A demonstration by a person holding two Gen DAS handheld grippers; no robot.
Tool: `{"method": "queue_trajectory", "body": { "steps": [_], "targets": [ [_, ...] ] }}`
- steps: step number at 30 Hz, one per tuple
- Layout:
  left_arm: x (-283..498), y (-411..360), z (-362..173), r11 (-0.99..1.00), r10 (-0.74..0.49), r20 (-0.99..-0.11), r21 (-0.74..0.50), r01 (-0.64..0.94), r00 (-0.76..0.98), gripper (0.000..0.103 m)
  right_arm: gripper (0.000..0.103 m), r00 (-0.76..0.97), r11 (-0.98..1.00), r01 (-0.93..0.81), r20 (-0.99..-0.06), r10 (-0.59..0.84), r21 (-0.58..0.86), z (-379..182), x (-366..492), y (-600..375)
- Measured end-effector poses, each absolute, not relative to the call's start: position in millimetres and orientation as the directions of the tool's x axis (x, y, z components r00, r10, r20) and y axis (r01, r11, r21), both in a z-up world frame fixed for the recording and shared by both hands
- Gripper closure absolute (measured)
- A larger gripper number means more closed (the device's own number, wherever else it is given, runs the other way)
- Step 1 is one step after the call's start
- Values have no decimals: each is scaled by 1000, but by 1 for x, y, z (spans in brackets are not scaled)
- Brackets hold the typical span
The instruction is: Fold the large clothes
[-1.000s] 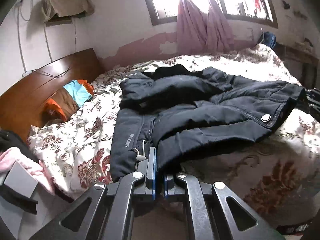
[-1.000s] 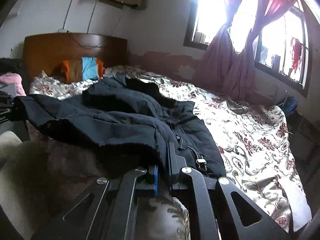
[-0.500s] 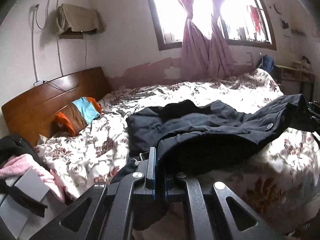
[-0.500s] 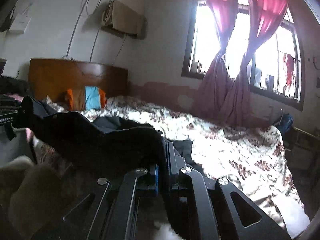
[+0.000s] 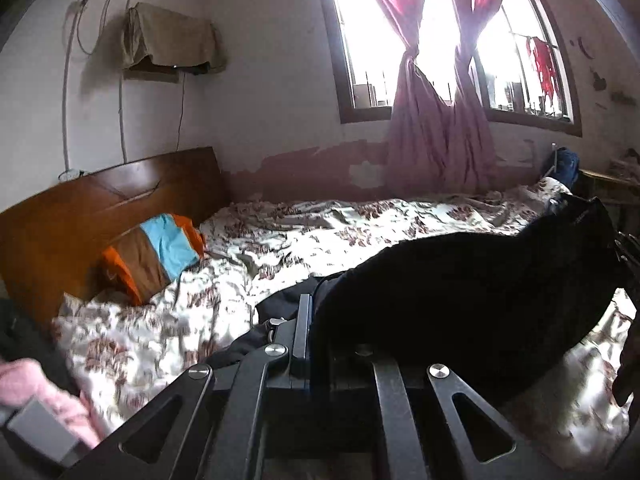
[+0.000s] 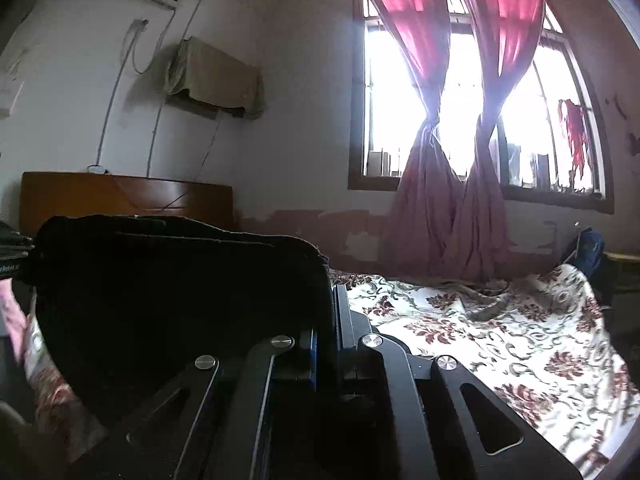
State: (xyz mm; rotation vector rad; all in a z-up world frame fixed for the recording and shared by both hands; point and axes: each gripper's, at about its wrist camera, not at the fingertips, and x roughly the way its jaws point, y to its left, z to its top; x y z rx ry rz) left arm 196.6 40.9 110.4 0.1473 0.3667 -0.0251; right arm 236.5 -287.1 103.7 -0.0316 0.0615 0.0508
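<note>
dark jacket [image 5: 460, 292] spans between your hands above the bed [image 5: 320, 236] | left gripper [image 5: 310, 320] and right gripper [image 6: 334, 312]: jaws clamped on opposite ends of it

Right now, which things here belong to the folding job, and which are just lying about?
In the job: bulky black padded jacket; left gripper and right gripper, both shut on it; floral bedspread.

Lying about: orange, brown and blue pillow; pink garment; knotted pink curtains.
</note>
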Motion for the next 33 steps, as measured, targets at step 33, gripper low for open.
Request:
{"method": "queue_trajectory", "body": {
  "steps": [33],
  "targets": [
    [486,73,-18,995,-87,-587,-17,95,805,82,83,882,991,17,-464,-79,-135,-9,507,-245]
  ]
}}
